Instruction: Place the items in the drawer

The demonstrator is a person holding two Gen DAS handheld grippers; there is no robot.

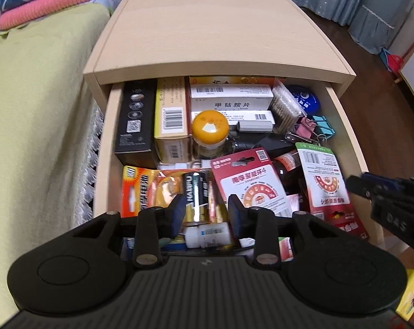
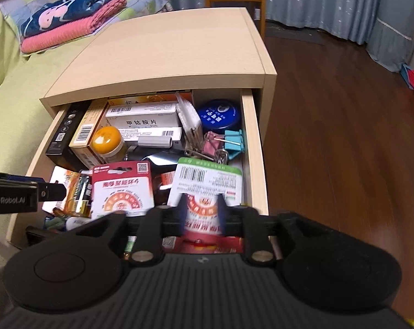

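Left wrist view: we see drawer (image 1: 105,142) pulled out, crammed with items. Left gripper (image 1: 207,213) fingers apart, empty, over upright battery pack (image 1: 197,192). Right gripper (image 2: 201,213) fingers apart, empty, above green-topped card (image 2: 207,181) lying lengthwise away from us.

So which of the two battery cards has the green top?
The battery card with the green top lies at the drawer's right side. The other battery card, left of it, is red-topped with a QR code.
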